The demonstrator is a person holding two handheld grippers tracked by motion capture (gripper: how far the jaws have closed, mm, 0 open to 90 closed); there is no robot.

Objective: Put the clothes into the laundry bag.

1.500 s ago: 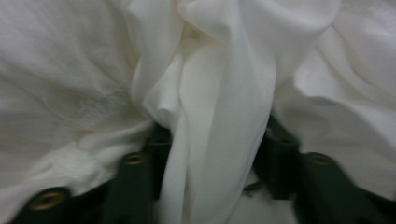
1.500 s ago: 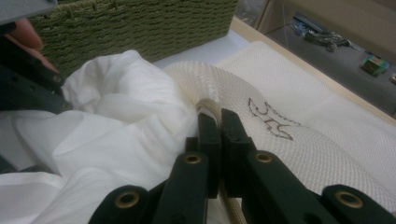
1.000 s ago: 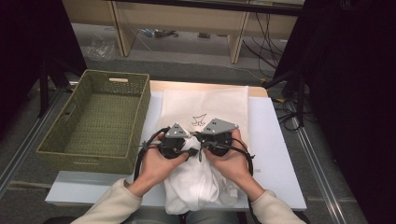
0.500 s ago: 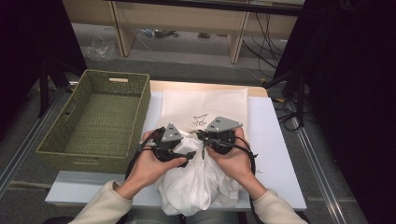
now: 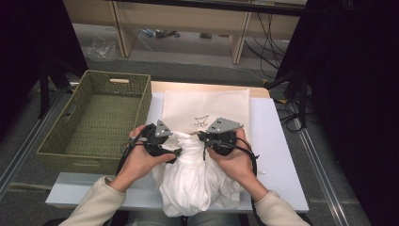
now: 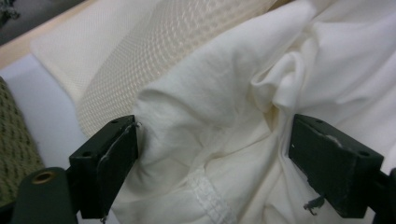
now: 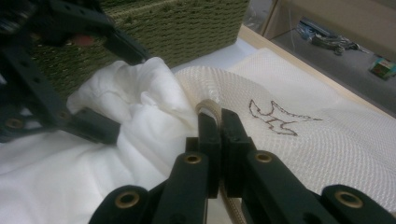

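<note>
White garment (image 5: 195, 176) lies bunched at the near edge of the table (image 5: 277, 141), partly hanging over it, its upper end at the mouth of the cream mesh laundry bag (image 5: 207, 106). The bag lies flat toward the far edge, with a small dark emblem (image 5: 201, 121) on it. Judged: garment is being fed into the bag.

Right gripper (image 7: 217, 122): jaws closed on the bag's rim, apparently to hold the mouth up and open. Left gripper (image 6: 212, 149): jaws wide apart, straddling a fold of garment, nothing clamped; likely set to pinch and push cloth inward. Green woven basket (image 5: 101, 120) stands off the table's left edge.
</note>
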